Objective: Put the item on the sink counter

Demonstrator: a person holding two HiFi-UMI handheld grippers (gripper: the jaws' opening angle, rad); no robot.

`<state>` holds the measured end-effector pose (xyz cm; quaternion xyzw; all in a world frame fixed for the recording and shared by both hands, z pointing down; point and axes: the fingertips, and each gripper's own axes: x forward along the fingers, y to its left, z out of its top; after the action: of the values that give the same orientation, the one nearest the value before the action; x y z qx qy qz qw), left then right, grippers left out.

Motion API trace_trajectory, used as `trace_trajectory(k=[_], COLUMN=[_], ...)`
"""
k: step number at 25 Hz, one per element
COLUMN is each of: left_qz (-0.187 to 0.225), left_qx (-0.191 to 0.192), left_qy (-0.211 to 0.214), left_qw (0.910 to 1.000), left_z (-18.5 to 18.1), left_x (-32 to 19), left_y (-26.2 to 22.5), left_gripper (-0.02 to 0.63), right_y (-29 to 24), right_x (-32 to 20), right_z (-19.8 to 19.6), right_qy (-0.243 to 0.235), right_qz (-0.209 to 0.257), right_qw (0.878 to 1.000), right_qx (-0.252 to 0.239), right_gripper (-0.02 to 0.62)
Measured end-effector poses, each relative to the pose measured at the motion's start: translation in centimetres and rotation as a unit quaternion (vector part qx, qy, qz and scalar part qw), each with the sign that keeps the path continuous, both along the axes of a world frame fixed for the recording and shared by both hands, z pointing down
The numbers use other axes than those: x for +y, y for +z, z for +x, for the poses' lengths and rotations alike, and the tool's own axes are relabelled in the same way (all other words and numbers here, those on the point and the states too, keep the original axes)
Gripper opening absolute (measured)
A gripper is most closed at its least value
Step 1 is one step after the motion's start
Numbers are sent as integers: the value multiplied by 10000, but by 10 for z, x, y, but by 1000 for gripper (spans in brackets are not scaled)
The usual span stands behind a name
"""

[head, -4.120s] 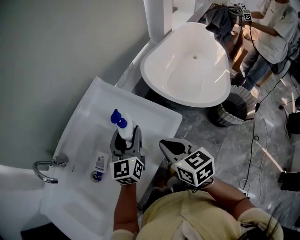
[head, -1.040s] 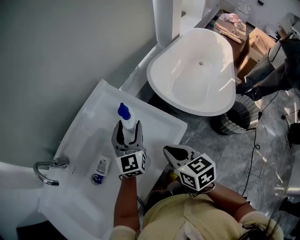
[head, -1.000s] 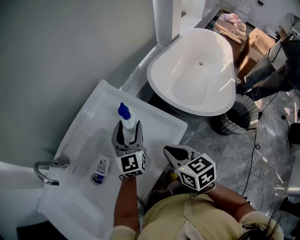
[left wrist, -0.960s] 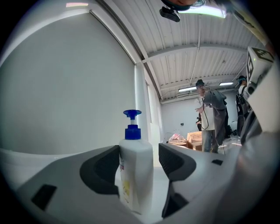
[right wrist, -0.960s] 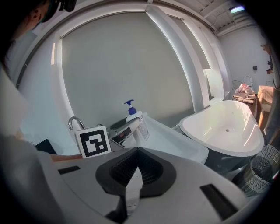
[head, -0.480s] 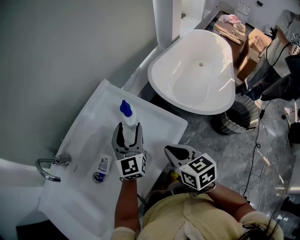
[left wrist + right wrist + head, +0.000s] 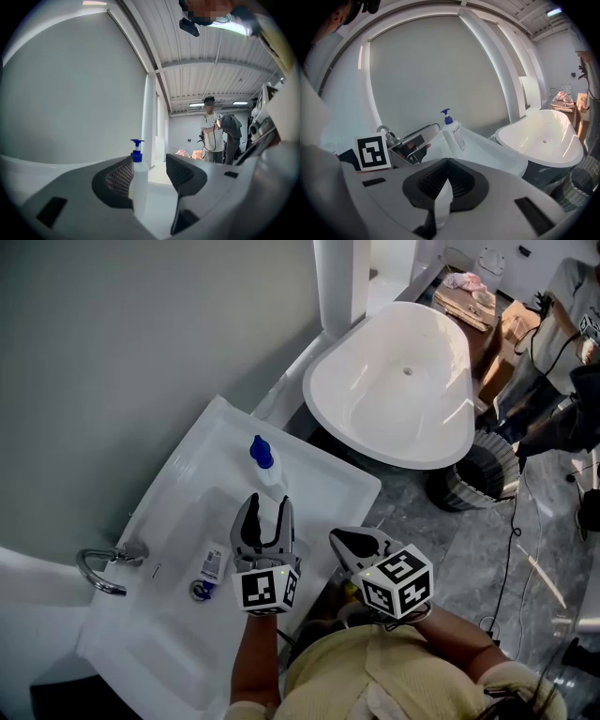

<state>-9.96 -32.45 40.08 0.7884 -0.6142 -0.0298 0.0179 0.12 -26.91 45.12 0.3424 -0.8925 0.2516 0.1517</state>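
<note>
A long white sink counter point(image 7: 323, 486) runs along a grey wall, with a white oval bathtub point(image 7: 394, 381) beyond its far end. A clear plastic pump bottle with a blue pump head point(image 7: 269, 472) stands upright on the flat part of the counter, between the basin and the end edge nearest the bathtub, about midway between the wall edge and the front edge. The left gripper point(image 7: 267, 505) is held level at the bottle. Its jaws are wide and have just been closing a little. The bottle stands between their tips, close to the left jaw and clear of the other. The right gripper point(image 7: 340, 537) hovers off the counter's front edge, its jaws closed together with nothing in them. A small white tube with a blue cap point(image 7: 210, 570) lies beside the basin, near a chrome faucet point(image 7: 101, 568) at the wall edge.
</note>
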Motion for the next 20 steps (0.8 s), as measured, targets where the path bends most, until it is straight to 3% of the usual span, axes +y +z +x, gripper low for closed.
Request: trace_trajectory(k=[10, 15, 20], left_qz=[-239, -639, -892], left_qx=[126, 428, 471], left_qy=[425, 660, 839], left_qw=[9987, 9949, 9914], left_z=[11, 14, 16], left_x=[29, 40, 56], left_y=[-22, -21, -18], left_gripper=[138, 123, 112], right_y=[-5, -9, -12], right_x=[3, 6, 9], right_z=[-7, -11, -9], right_qy=[-36, -35, 10], right_qz=[49, 66, 106], right_qw=[10000, 9999, 9999], right_qx=[-61, -98, -115], right_gripper=[21, 23, 21])
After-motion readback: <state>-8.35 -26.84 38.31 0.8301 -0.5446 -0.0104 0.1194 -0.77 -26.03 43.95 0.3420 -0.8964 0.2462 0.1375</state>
